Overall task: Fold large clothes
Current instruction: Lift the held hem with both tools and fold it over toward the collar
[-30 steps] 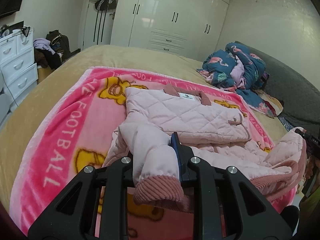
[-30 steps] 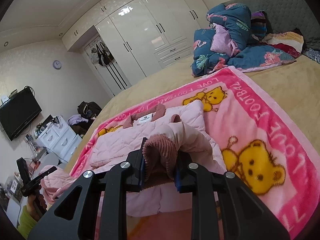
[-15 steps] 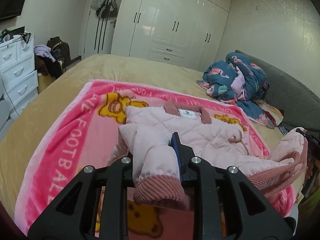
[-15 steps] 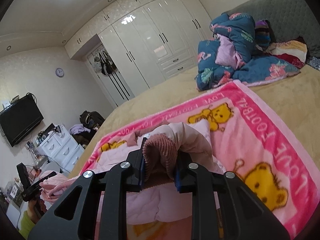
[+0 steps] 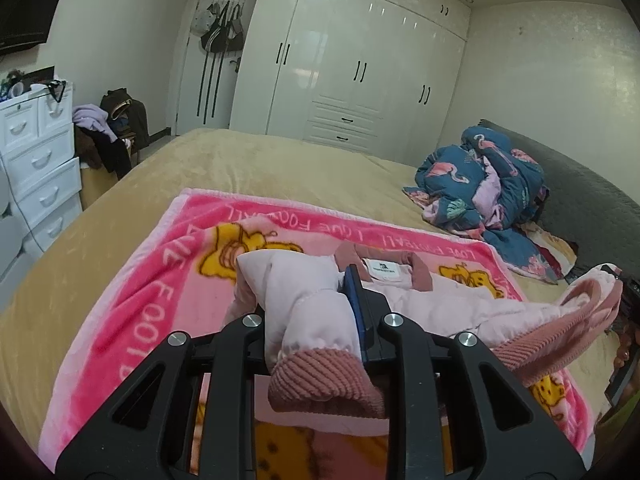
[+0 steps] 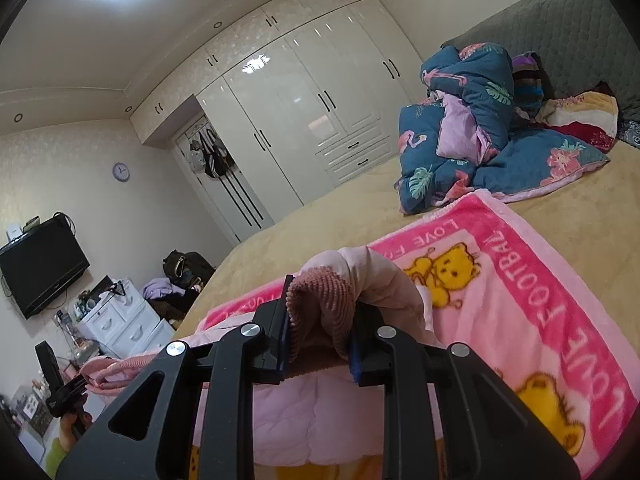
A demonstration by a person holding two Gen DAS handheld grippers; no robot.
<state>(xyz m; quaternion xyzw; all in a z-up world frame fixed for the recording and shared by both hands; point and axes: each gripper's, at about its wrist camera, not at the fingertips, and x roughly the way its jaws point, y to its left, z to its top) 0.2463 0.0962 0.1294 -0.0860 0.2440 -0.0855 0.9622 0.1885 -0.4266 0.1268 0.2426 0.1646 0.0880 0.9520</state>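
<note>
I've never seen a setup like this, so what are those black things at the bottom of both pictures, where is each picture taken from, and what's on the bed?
No robot here: a person holds a hand tool with a two-finger claw in each hand, and a wide-angle camera on each looks along its fingers. One picture is from the left claw, the other from the right claw. Each is shut on the ribbed hem of a pink quilted jacket, which lies partly lifted over a pink teddy-bear blanket spread on a tan bed. A bundled blue flamingo quilt sits by the grey headboard.
</note>
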